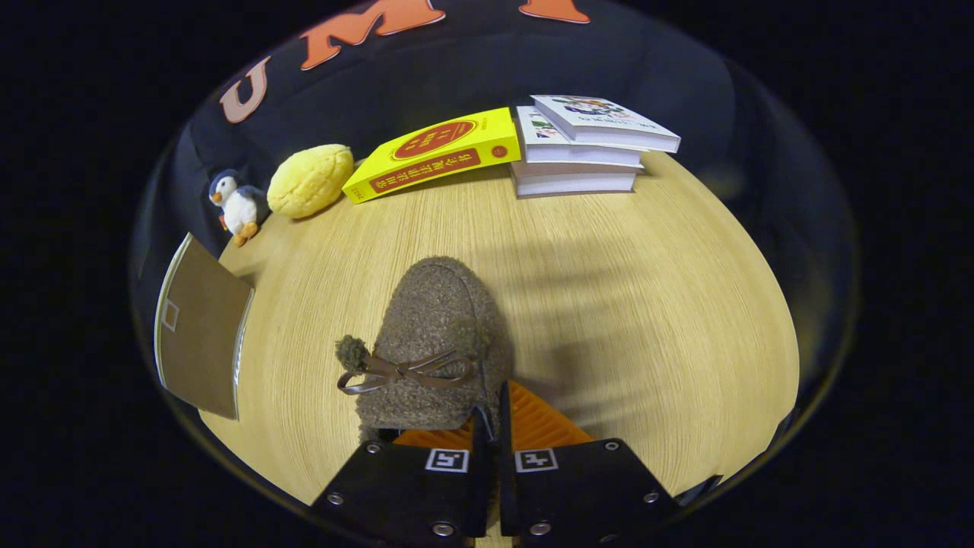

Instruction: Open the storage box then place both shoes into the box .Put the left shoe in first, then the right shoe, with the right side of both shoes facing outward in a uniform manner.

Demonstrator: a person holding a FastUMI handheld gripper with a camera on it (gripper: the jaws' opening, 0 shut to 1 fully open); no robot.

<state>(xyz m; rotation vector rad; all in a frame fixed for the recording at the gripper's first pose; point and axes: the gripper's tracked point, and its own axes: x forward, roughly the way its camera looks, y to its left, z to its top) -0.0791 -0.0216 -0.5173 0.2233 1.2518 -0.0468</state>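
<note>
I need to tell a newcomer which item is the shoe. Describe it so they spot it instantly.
On the wooden table, look just ahead of the gripper, whose fingers pinch the shoe's rim. It is fuzzy brown with a leather bow and pompom, unlike the books and plush toys beyond.

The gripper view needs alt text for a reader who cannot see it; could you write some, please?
The tongs are closed on the edge of a fuzzy brown shoe with a leather bow, over a wooden table. Beyond lie a yellow book, stacked books, a penguin toy and a yellow plush.

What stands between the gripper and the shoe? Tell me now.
Nothing visible. The gripper is at the shoe, its fingers nearly together and apparently pinching the shoe's rim. The books lie well beyond them, at the table's far edge.
</note>
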